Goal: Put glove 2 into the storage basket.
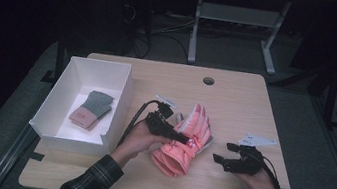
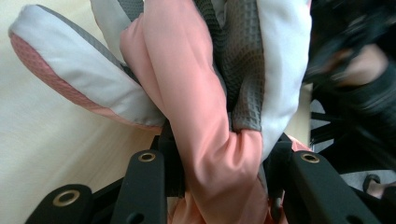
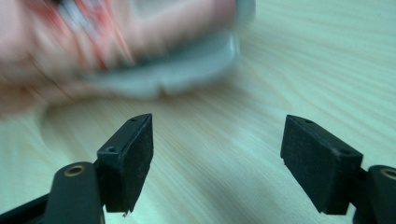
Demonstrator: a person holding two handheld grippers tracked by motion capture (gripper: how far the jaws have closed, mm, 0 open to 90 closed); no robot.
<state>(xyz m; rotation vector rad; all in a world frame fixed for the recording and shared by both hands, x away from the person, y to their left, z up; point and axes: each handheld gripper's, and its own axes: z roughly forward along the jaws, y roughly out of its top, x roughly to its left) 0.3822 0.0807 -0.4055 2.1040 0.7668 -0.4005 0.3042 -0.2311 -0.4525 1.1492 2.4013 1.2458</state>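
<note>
Dark plaid sleeves (image 1: pixel 93 179); 2 black grippers, the left gripper (image 1: pixel 181 138) cabled, the right gripper (image 1: pixel 222 153) seemingly grey-plated.

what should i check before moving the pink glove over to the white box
1. Left gripper shut on the pink glove: ok, fabric is bunched between its jaws in the left gripper view.
2. Right gripper clear of the glove: ok, jaws open with bare table between them.
3. Room in the white box: ok, the grey and pink glove lies toward the back, floor in front is free.
4. Whole glove off the table: cannot tell.
5. Path to the box: ok, nothing lies between.
</note>
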